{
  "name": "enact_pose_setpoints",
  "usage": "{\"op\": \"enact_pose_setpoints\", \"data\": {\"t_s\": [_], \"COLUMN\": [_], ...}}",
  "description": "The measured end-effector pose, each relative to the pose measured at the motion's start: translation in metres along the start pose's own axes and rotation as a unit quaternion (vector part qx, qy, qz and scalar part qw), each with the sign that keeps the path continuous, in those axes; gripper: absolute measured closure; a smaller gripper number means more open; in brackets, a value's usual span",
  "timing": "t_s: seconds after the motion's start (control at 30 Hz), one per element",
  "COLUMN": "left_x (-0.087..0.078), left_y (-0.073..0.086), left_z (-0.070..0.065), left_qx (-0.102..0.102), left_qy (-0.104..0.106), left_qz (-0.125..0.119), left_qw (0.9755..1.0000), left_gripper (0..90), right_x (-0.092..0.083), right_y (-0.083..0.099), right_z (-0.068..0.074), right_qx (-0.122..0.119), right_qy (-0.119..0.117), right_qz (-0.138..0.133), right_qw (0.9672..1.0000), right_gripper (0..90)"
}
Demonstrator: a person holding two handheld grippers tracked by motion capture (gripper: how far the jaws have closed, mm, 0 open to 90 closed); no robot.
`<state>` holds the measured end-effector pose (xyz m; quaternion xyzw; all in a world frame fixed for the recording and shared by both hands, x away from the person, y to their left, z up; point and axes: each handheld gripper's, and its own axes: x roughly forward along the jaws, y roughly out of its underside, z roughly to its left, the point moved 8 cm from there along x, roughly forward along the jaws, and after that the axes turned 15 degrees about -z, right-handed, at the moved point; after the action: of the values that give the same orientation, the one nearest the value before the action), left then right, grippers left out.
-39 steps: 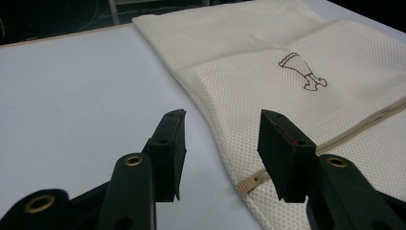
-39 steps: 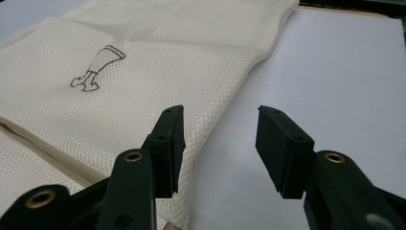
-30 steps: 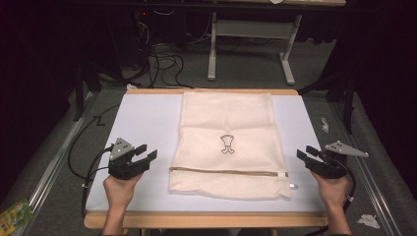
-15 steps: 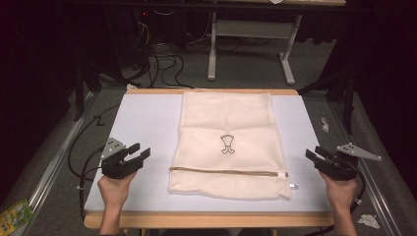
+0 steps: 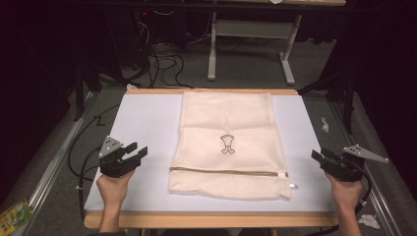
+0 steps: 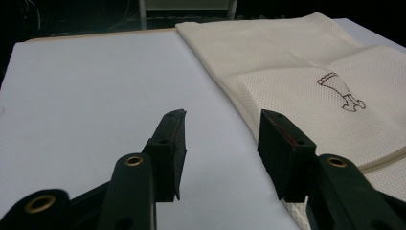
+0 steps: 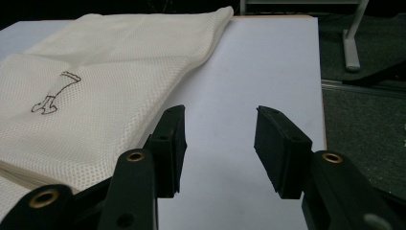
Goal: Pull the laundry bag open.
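A cream mesh laundry bag (image 5: 226, 118) lies flat in the middle of the white table mat (image 5: 142, 118). It has a small dark emblem (image 5: 227, 144) and a zipper (image 5: 223, 171) across its near end. My left gripper (image 5: 138, 149) hovers left of the bag, open with nothing between its jaws. In the left gripper view the left gripper (image 6: 222, 124) sits over bare mat by the bag's edge (image 6: 306, 62). My right gripper (image 5: 318, 154) is at the table's right edge, apart from the bag. In the right gripper view the right gripper (image 7: 220, 120) is open over bare mat beside the bag (image 7: 95, 96); its jaws have just closed slightly on nothing.
Black cables (image 5: 162, 54) and a grey table frame (image 5: 246, 34) lie on the floor beyond the table. A green packet (image 5: 14, 216) sits on the floor at bottom left. Paper scraps (image 5: 366, 221) lie at the right. A metal rail (image 5: 54, 162) runs along the left side.
My right gripper has drifted outward to the table's right edge. My left gripper has barely shifted. The bag has not moved.
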<state>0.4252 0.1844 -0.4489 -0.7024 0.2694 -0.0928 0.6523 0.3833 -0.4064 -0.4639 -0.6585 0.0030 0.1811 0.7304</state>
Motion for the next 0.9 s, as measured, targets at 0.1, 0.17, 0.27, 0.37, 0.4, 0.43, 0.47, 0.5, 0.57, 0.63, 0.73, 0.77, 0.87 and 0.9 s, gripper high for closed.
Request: {"op": "enact_pose_setpoints", "data": {"t_s": [0.1,0.17,0.27,0.37,0.4,0.43,0.47,0.5,0.57,0.63,0.73,0.77,0.87,0.9], "left_x": [0.002,0.002,0.003,0.004,0.004,0.005,0.006,0.006,0.007,0.009,0.011,0.011,0.013,0.014], "left_y": [0.003,0.005,0.006,0.008,0.009,0.01,0.011,0.013,0.014,0.016,0.019,0.02,0.023,0.024], "left_z": [0.003,0.004,0.006,0.008,0.009,0.009,0.009,0.01,0.01,0.011,0.011,0.012,0.012,0.012], "left_qx": [-0.003,-0.004,-0.005,-0.006,-0.006,-0.008,-0.008,-0.007,-0.007,-0.008,-0.008,-0.008,-0.01,-0.01], "left_qy": [-0.004,-0.005,-0.008,-0.012,-0.013,-0.013,-0.015,-0.015,-0.015,-0.017,-0.018,-0.019,-0.02,-0.021], "left_qz": [0.003,0.004,0.003,0.004,0.005,0.006,0.007,0.009,0.012,0.014,0.016,0.016,0.019,0.021], "left_qw": [1.0,1.0,1.0,0.9999,0.9999,0.9999,0.9998,0.9998,0.9998,0.9997,0.9997,0.9996,0.9996,0.9995], "left_gripper": [52.5,52.6,52.6,52.5,52.6,52.6,52.6,52.6,52.6,52.5,52.4,52.4,52.4,52.4], "right_x": [0.001,0.001,0.002,0.003,0.004,0.004,0.004,0.004,0.004,0.004,0.006,0.007,0.008,0.009], "right_y": [0.003,0.005,0.008,0.01,0.011,0.011,0.011,0.012,0.012,0.013,0.016,0.016,0.018,0.019], "right_z": [-0.003,-0.004,-0.006,-0.007,-0.007,-0.007,-0.008,-0.008,-0.009,-0.009,-0.01,-0.01,-0.01,-0.01], "right_qx": [0.006,0.008,0.013,0.013,0.013,0.014,0.015,0.014,0.015,0.016,0.017,0.017,0.018,0.015], "right_qy": [0.003,0.005,0.008,0.007,0.007,0.008,0.01,0.01,0.011,0.013,0.015,0.015,0.016,0.015], "right_qz": [0.003,0.005,0.007,0.008,0.008,0.009,0.01,0.01,0.011,0.012,0.014,0.014,0.018,0.019], "right_qw": [1.0,0.9999,0.9999,0.9999,0.9998,0.9998,0.9998,0.9998,0.9998,0.9997,0.9996,0.9996,0.9996,0.9996], "right_gripper": [55.3,55.7,55.9,56.1,56.1,56.2,56.3,56.4,56.5,56.6,56.8,56.8,56.9,56.9]}}
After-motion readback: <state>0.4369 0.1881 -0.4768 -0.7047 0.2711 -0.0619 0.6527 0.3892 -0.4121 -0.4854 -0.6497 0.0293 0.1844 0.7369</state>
